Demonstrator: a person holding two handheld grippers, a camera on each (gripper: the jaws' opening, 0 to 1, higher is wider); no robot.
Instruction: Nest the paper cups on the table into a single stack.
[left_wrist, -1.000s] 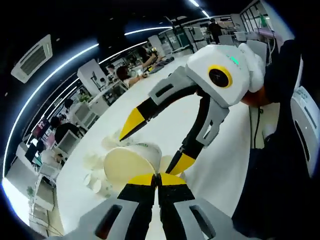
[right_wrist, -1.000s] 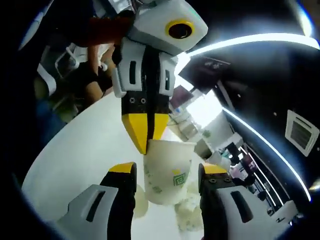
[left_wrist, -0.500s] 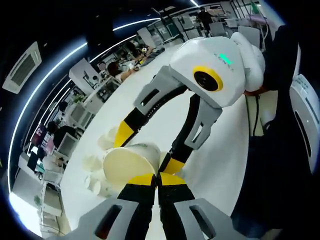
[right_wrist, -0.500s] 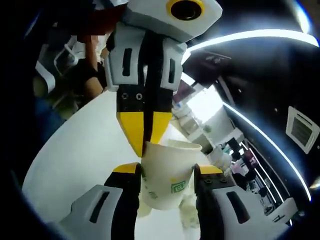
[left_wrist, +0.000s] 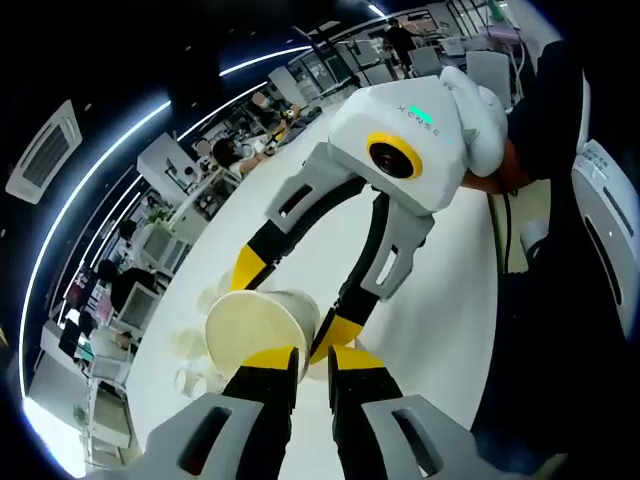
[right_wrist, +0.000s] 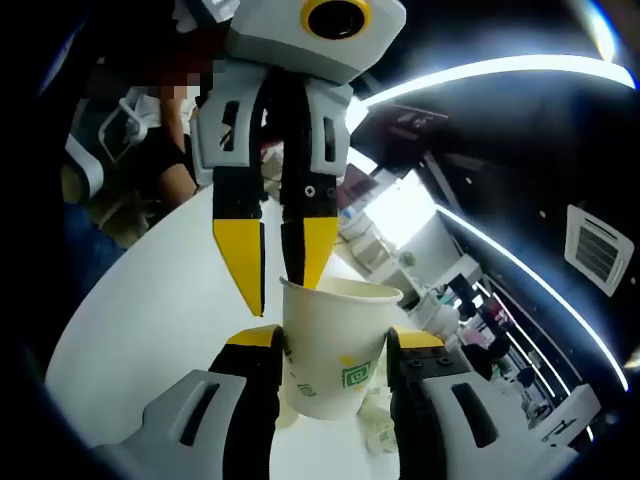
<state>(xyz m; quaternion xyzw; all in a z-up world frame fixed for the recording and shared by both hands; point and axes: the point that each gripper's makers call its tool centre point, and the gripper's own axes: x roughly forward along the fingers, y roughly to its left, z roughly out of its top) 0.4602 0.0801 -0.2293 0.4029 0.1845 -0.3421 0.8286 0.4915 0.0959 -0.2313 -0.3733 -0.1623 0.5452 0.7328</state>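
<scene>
A white paper cup (right_wrist: 338, 352) with a green logo hangs above the white table (right_wrist: 150, 300), held by its sides between the jaws of my right gripper (right_wrist: 335, 342). In the left gripper view its open mouth (left_wrist: 255, 322) faces the camera, with my right gripper (left_wrist: 295, 300) straddling it from above. My left gripper (left_wrist: 312, 362) stands at the cup's rim with its jaws slightly parted. From the right gripper view my left gripper (right_wrist: 273, 265) comes down from above, one jaw just outside the rim and the other at it.
Several more paper cups (left_wrist: 192, 352) lie loose on the table (left_wrist: 440, 290) beyond the held one, some tipped over (right_wrist: 375, 428). A person's dark clothing (left_wrist: 560, 320) lines the table's near side. Office desks and people sit in the background.
My left gripper's jaws, pinched on the cup's rim before, have parted. My right gripper's jaws have closed in on the cup's sides.
</scene>
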